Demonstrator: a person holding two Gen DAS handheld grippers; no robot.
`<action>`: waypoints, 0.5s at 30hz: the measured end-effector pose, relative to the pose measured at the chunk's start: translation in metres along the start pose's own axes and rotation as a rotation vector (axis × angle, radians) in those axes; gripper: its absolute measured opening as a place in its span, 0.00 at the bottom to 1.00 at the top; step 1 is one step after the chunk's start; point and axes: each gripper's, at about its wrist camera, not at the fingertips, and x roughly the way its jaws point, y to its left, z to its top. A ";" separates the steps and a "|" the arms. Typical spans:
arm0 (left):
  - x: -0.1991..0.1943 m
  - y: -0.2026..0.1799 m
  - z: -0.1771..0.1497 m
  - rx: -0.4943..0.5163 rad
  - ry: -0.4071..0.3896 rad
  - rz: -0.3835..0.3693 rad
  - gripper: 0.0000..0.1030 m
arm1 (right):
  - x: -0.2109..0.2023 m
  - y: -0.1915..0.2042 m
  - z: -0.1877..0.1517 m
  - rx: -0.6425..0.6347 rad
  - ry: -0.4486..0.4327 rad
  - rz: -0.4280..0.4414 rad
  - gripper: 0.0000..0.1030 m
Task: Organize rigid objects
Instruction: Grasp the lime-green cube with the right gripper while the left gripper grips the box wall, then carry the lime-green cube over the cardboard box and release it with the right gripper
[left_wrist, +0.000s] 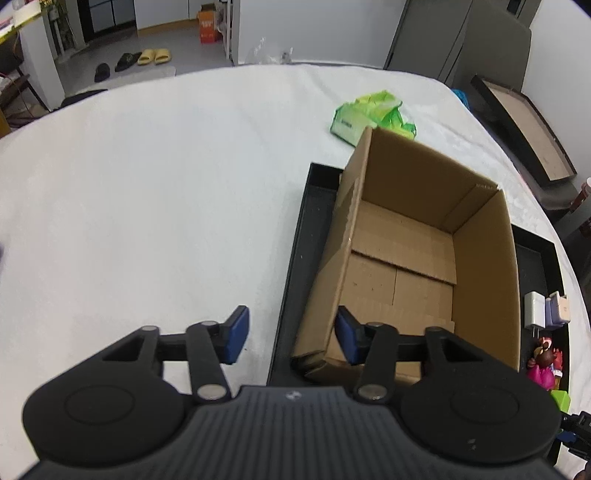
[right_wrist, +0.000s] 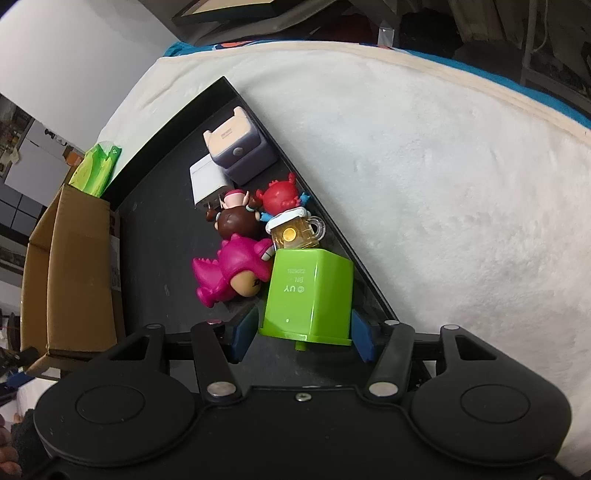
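Note:
An open, empty cardboard box stands in a black tray on a white cloth. My left gripper is open, its jaws on either side of the box's near left wall. In the right wrist view the tray holds a green cube, a pink dinosaur figure, a beer-mug toy, a red figure, a brown-haired doll, a white charger and a purple-and-cream box. My right gripper is open, its pads beside the cube's base.
A green plastic packet lies behind the cardboard box. A dark framed board leans at the far right. The tray's right rim borders the white cloth. The cardboard box stands left of the toys.

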 end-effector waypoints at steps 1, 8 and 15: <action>0.001 0.000 -0.001 -0.001 0.007 -0.006 0.41 | 0.002 -0.001 0.000 0.005 0.004 0.004 0.52; 0.005 0.001 -0.001 -0.021 0.021 -0.051 0.23 | 0.007 -0.001 0.000 0.020 0.006 0.018 0.52; 0.003 -0.005 -0.003 -0.006 0.017 -0.069 0.12 | -0.002 -0.006 -0.004 0.051 -0.006 0.062 0.51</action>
